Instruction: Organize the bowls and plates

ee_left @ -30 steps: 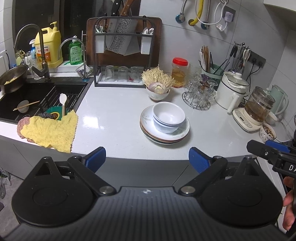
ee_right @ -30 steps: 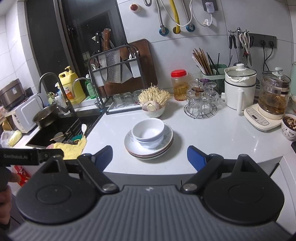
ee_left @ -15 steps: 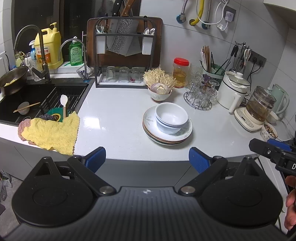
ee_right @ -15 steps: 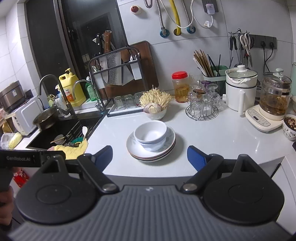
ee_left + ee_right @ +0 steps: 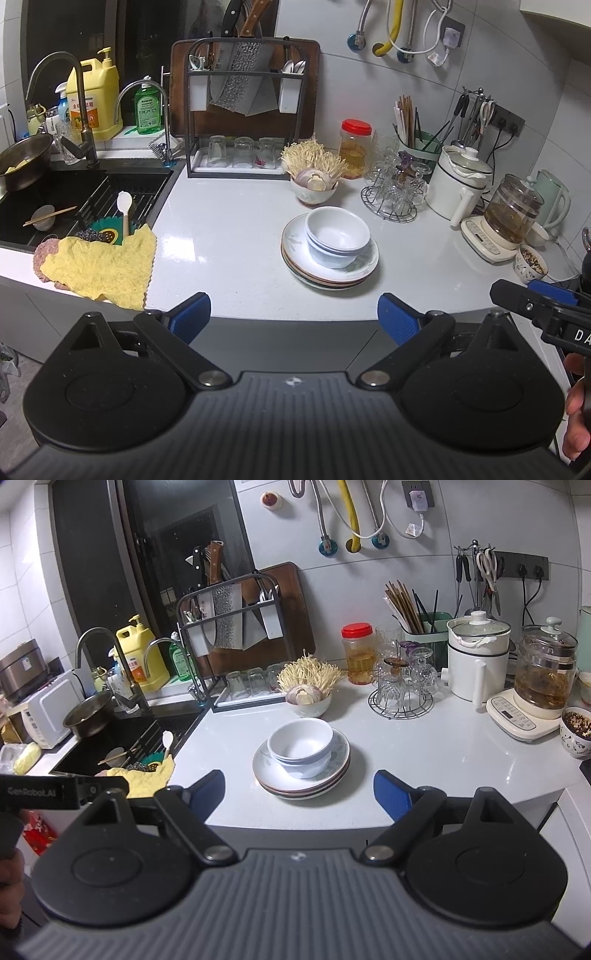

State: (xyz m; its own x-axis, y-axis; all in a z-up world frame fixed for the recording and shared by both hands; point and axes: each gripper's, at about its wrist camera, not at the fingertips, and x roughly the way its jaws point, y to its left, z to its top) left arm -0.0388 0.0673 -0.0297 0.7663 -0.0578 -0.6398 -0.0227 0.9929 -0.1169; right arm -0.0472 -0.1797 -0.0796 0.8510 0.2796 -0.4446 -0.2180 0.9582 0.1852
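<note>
Stack location: the bowls [image 5: 337,236] are seen nested on the plates [image 5: 328,271], near the middle of the white counter [image 5: 229,254], in front of the mushroom bowl [image 5: 313,184] and well apart from the sink [image 5: 74,199].
Stack make-up: at least 2 bowls and several plates can be counted; the exact number of plates cannot be told.
Left gripper [image 5: 294,315]: its jaws are held wide apart with nothing between them; it is kept short of the counter edge, apart from the stack.
Right gripper [image 5: 300,793]: it is likewise spread wide and empty, aimed at the stack from the near edge, touching nothing.
Done so far: the bowls and plates are already gathered in 1 pile, which is judged tidy as it lies.
Left to do: no dish has been gripped; if the pile is meant to be sorted or moved, that step is judged not yet begun.
Destination: none can be told from the views.
</note>
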